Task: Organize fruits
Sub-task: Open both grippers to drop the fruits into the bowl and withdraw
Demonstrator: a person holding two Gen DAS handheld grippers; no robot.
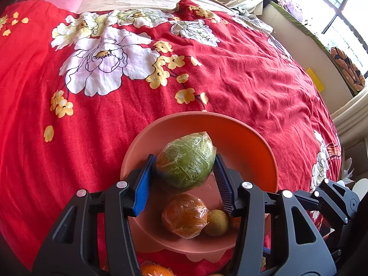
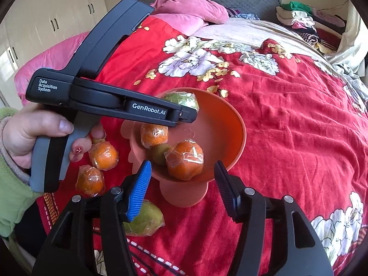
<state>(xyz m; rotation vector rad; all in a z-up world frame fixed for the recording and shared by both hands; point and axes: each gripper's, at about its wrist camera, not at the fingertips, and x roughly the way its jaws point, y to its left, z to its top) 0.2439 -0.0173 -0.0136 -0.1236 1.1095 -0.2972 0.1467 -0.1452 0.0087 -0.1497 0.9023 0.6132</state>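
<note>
My left gripper is shut on a green fruit in plastic wrap and holds it over the orange bowl. In the bowl lie a wrapped orange and a small yellow-green fruit. In the right wrist view the bowl holds two wrapped oranges and the small green fruit. My right gripper is open and empty just in front of the bowl. Two wrapped oranges and a wrapped green fruit lie on the bed left of the bowl.
The bowl stands on a red floral bedspread. Pink pillows lie at the headboard and folded clothes at the far right. A wall and window run along the bed's right side. White wardrobes stand at left.
</note>
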